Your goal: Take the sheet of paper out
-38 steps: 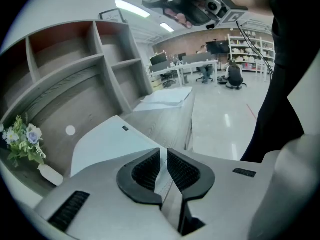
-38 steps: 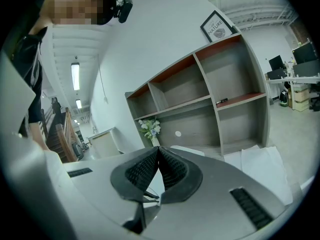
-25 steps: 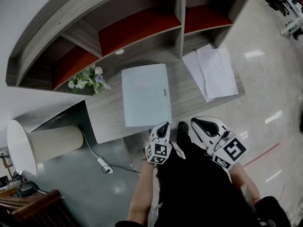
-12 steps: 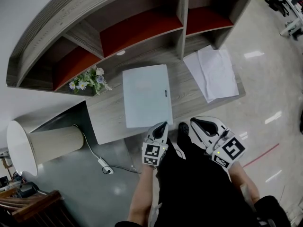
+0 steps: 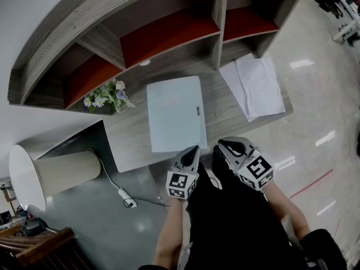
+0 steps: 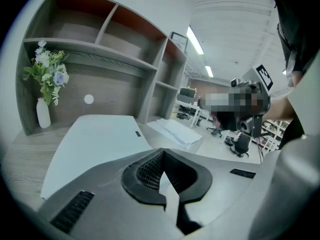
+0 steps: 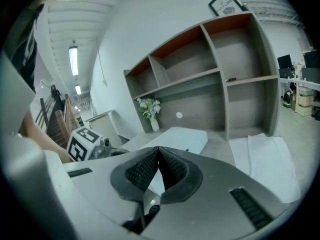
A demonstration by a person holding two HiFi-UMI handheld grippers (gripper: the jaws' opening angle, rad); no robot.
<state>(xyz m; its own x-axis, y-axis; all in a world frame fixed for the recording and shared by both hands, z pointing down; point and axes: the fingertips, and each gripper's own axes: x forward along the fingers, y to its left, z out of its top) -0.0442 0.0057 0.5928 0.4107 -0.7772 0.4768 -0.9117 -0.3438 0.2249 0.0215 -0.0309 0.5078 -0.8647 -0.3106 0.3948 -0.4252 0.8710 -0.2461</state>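
Observation:
A pale blue folder (image 5: 174,120) lies flat and closed on the grey wooden desk (image 5: 129,142), with a small dark tab near its right edge. Loose white paper sheets (image 5: 253,86) lie on the desk's right end. My left gripper (image 5: 193,149) hovers just off the desk's front edge at the folder's near right corner, jaws shut and empty. My right gripper (image 5: 222,145) is beside it to the right, also shut and empty. The left gripper view shows the folder (image 6: 95,139) beyond the shut left gripper (image 6: 162,151). In the right gripper view the folder (image 7: 182,135) lies ahead of the right gripper (image 7: 158,148).
A shelf unit (image 5: 163,35) with red-backed compartments stands along the desk's far side. A small vase of flowers (image 5: 104,97) sits left of the folder. On the floor to the left are a cream cylinder (image 5: 56,170) and a power cable (image 5: 121,193).
The right gripper has moved left and closer to the desk's front edge, nearer the left gripper. The left gripper has rolled a little and shifted slightly. Folder and papers have not moved.

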